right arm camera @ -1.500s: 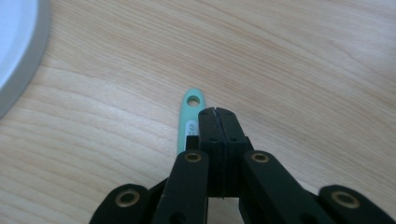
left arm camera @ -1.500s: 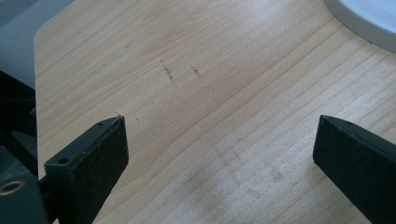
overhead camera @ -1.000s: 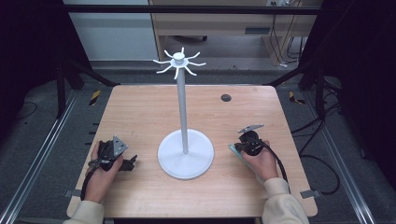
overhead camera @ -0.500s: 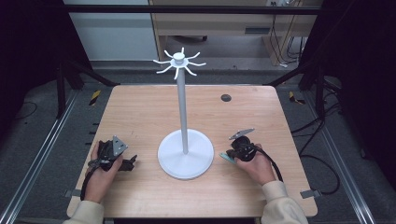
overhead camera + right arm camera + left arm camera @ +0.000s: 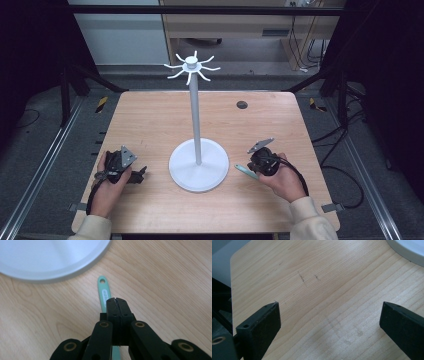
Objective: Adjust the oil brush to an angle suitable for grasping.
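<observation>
The right claw was clenched on the mint-green utensil handle, jaws pressed together over it, the handle's holed tip poking toward the rim of the white stand base at twelve o'clock, near but apart. On the counter, that handle lay just at three o'clock of the base. Over at nine o'clock, the left claw sat released, jaws spread wide above bare wood. The hook-topped pole stood upright.

High view overlooks the table; both gripper views skim it closely, sharing the white base.
</observation>
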`<action>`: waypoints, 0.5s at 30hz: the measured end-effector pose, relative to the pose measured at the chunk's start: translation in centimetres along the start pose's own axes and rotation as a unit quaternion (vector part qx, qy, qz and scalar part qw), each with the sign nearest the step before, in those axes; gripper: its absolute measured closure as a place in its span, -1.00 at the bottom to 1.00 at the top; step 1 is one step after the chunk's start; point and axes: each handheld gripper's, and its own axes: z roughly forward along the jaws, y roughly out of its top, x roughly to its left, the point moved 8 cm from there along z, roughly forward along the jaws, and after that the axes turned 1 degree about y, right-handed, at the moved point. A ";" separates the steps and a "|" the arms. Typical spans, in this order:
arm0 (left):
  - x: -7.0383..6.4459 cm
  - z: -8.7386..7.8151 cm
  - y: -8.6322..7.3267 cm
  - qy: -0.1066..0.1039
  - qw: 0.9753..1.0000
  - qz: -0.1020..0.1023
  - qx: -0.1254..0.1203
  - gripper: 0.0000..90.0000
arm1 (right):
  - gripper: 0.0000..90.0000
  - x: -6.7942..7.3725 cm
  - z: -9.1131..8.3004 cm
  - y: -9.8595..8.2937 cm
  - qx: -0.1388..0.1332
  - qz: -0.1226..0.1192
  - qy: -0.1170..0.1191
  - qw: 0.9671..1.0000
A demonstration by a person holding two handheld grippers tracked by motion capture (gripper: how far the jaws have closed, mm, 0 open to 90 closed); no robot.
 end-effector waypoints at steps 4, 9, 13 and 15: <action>0.0 0.0 0.0 0.000 1.000 0.000 0.000 -0.93 | 0.94 -0.5 -0.8 -0.7 0.023 -0.008 -0.003 1.000; 0.0 0.0 0.0 0.000 1.000 0.000 0.000 -0.93 | 0.84 -0.7 -1.1 -1.5 0.057 -0.017 -0.005 0.998; 0.0 0.0 0.0 -0.001 1.000 0.000 0.000 -0.93 | 0.77 -0.7 -1.2 -2.1 0.083 -0.026 0.000 0.996; 0.0 0.0 0.0 -0.002 1.000 -0.001 0.002 -0.93 | 0.74 -0.8 -1.1 -2.3 0.096 -0.034 0.006 0.995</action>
